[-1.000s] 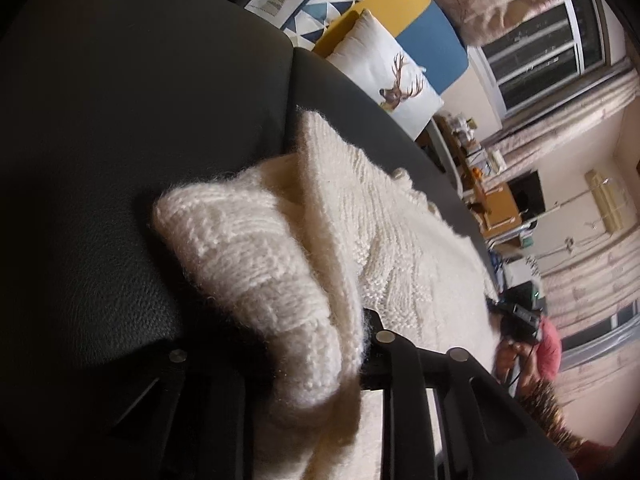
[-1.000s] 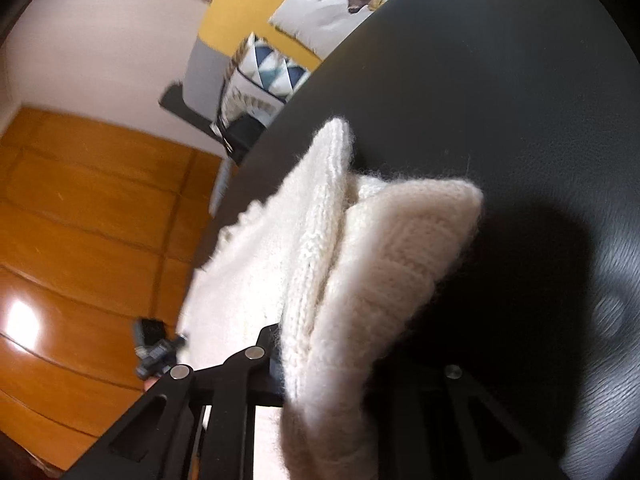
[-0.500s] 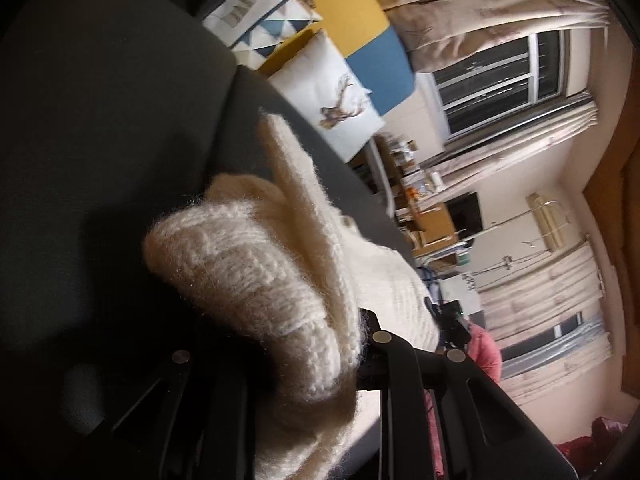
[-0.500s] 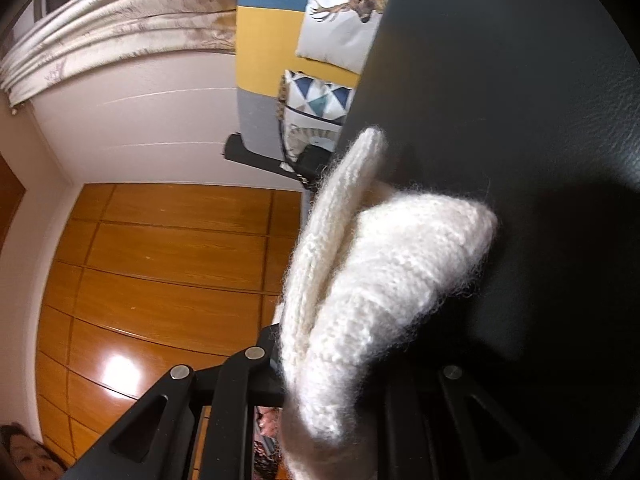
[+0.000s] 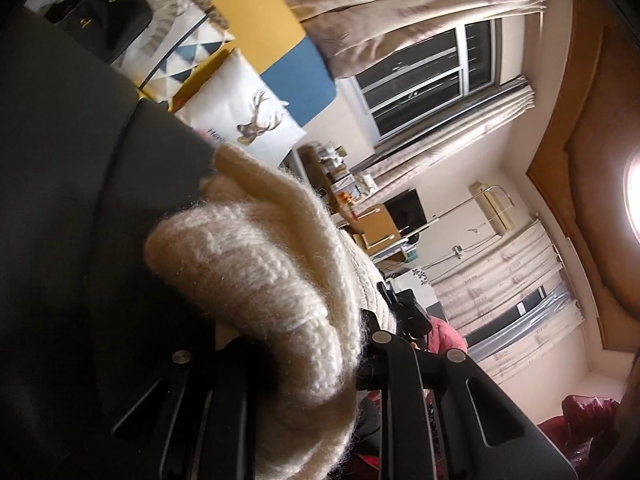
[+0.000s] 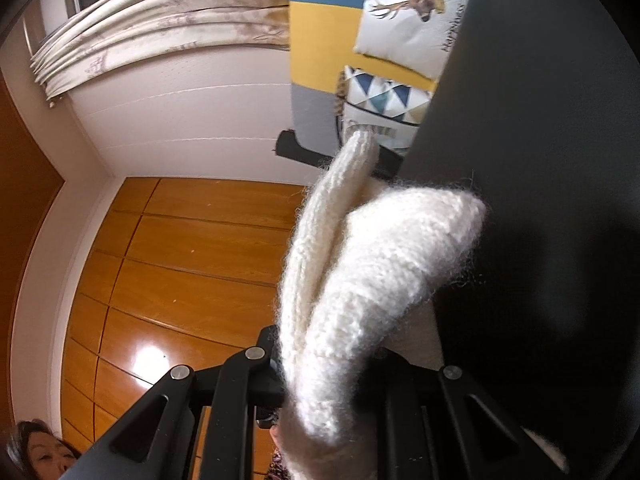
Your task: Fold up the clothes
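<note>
Left gripper (image 5: 292,364): jaws clamped on a bunched fold of the cream knit sweater (image 5: 264,276).
Right gripper (image 6: 340,376): jaws clamped on another sweater (image 6: 360,264) fold.

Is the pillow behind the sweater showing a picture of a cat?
No, the white pillow past the cream knit sweater shows a deer with antlers.

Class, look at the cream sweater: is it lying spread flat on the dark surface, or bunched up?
Bunched. The sweater bulges in thick rolled folds clamped in the left tool and right tool.
</note>
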{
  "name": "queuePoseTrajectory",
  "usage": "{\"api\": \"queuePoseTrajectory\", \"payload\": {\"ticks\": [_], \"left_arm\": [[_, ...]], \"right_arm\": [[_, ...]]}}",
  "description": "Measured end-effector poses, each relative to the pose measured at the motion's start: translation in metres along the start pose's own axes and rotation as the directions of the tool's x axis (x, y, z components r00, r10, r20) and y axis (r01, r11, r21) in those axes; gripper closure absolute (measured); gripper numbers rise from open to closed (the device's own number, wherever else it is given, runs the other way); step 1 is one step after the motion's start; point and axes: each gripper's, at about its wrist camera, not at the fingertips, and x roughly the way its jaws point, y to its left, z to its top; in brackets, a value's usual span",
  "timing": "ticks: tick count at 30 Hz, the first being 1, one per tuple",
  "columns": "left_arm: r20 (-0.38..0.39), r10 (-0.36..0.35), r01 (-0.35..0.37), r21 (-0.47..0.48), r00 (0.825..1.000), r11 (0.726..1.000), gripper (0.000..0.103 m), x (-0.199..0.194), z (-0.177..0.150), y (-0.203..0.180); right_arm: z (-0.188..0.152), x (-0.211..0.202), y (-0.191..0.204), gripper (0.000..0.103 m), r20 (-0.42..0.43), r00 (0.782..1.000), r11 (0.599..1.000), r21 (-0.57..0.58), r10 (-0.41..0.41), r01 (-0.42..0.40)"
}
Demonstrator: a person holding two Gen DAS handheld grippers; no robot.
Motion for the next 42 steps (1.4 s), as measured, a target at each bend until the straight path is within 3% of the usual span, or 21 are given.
{"api": "queuePoseTrajectory", "payload": {"ticks": [5, 10, 15, 20, 26, 30, 36, 42], "left_arm": [[0.057, -0.05, 0.05, 0.001, 0.997, 0.999, 0.084, -0.022, -0.001, -0.012], [0.11, -0.056, 0.052, 0.033, 0.992, 0.998, 0.084, -0.051, -0.005, -0.03], [0.186, -0.029, 0.02, 0.047, 0.982, 0.999, 0.084, -0.099, -0.008, -0.041], [0.285, 0.013, -0.028, 0.049, 0.958, 0.998, 0.084, -0.159, -0.002, -0.049], [0.393, 0.064, -0.086, 0.04, 0.917, 0.995, 0.084, -0.226, 0.01, -0.044], [0.456, 0.138, -0.16, 0.011, 0.879, 0.987, 0.084, -0.26, 0.022, -0.021], [0.526, 0.29, -0.274, -0.11, 0.799, 0.955, 0.084, -0.283, 0.03, 0.044], [0.532, 0.418, -0.343, -0.24, 0.736, 0.908, 0.084, -0.286, 0.023, 0.117]], "right_arm": [[-0.008, 0.01, 0.027, 0.087, -0.006, 0.999, 0.999, -0.024, 0.038, -0.038], [-0.019, 0.026, 0.054, 0.087, -0.042, 0.998, 0.997, -0.059, 0.055, -0.058], [-0.028, 0.081, 0.083, 0.087, -0.142, 0.987, 0.992, -0.081, 0.081, -0.093], [-0.042, 0.157, 0.112, 0.087, -0.254, 0.96, 0.986, -0.087, 0.116, -0.143], [-0.062, 0.271, 0.131, 0.087, -0.364, 0.919, 0.981, -0.064, 0.149, -0.184], [-0.07, 0.343, 0.127, 0.087, -0.418, 0.9, 0.986, -0.05, 0.126, -0.162], [-0.084, 0.444, 0.088, 0.087, -0.493, 0.87, 0.996, -0.061, 0.029, -0.067], [-0.082, 0.5, 0.022, 0.087, -0.526, 0.845, 0.995, -0.064, -0.098, 0.076]]}}
